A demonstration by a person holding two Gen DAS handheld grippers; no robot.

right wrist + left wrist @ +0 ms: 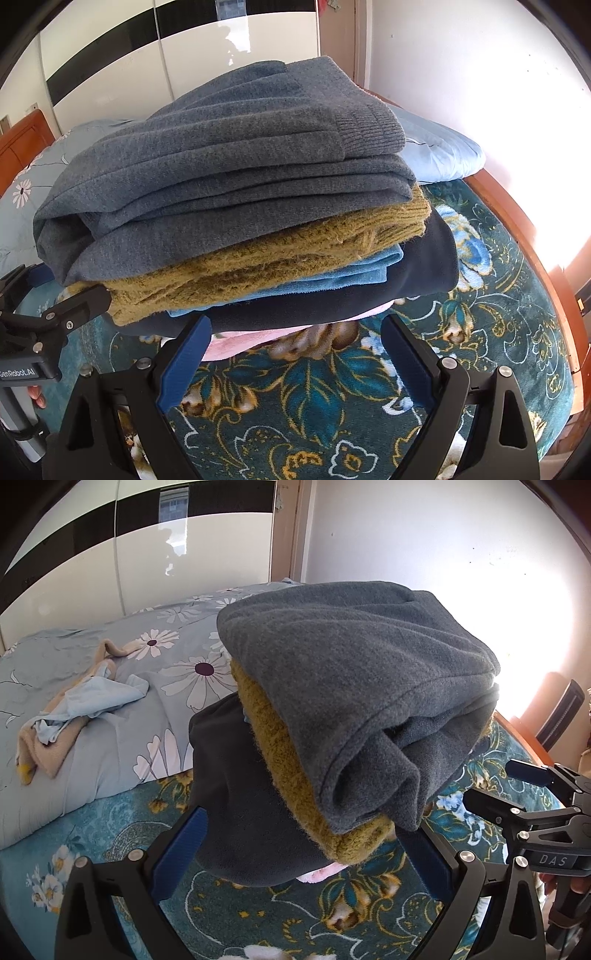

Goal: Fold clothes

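A stack of folded clothes (236, 206) is sitting on the teal floral bedspread (480, 332), grey sweater (354, 686) on top. Both the left gripper (299, 853) and the right gripper (295, 354) are hanging released at its near edge, grasping nothing. The stacking step seems finished; next is probably fetching the crumpled beige and blue garments (70, 716) lying far left on the daisy quilt (122, 760).

Much of the stack and both grippers stayed out of clear sight

Ahead of the right gripper (295, 354), the pink garment (236, 341) showed only a sliver under the navy layer (424, 266); the light-blue layer (332, 275) only an edge. The left gripper (303, 853) fingertips vanished beneath the stack, contact untellable. Sun glare (498, 602) to its right washed out the wall.
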